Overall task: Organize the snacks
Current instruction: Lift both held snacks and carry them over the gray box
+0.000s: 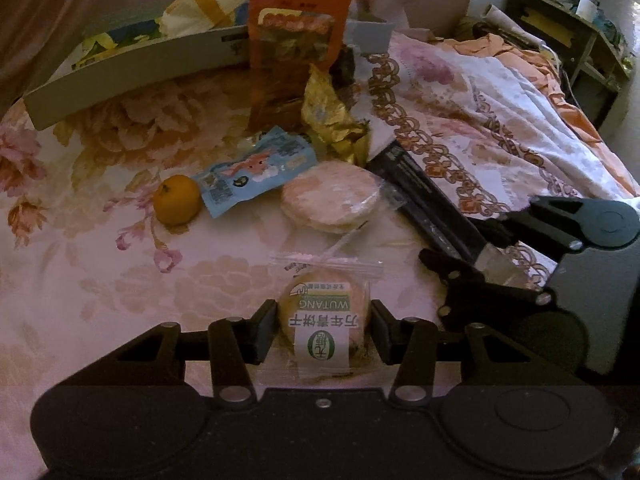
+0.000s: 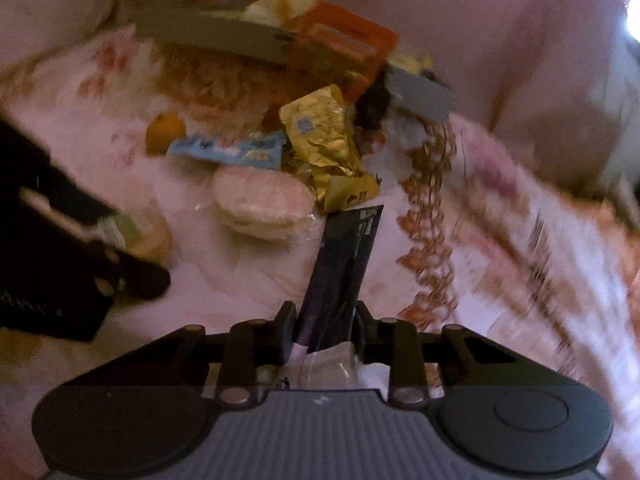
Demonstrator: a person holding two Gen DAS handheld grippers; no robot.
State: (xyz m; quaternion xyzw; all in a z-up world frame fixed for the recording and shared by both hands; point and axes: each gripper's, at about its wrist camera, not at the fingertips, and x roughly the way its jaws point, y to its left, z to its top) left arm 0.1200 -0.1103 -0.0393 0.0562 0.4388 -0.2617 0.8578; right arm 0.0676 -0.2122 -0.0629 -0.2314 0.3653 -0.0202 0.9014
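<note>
Pink floral bedspread (image 1: 100, 272) is the backdrop for the whole snack pile, and I'll use the round rice cracker pack (image 1: 330, 198) in the middle as my reference point. Far off to its left and behind sits a long grey box (image 1: 132, 80) with some bags poking out of it. Closer in on the left there's a small orange (image 1: 177, 199), and between that and the crackers lies a blue snack packet (image 1: 256, 170), touching or nearly touching the cracker wrapper. Straight behind the crackers an orange pouch (image 1: 294, 52) leans upright against the grey box, with a crumpled gold wrapper (image 1: 334, 120) just in front of it. In front of the crackers, nearer the camera, the left gripper (image 1: 324, 330) has its fingers spread about as wide as a wrapped round biscuit (image 1: 324, 316) with green WUTANG lettering, which sits between them on the bedspread; the pads look like they're touching or just about touching its sides, honestly can't tell how firm the grip is. To the right of the crackers a long black packet (image 1: 424, 196) runs diagonally, and the right gripper (image 2: 323, 330) has its fingers closed down on the near end of it, far end pointing toward the gold wrapper. Right wrist view is pretty motion-blurred.
</note>
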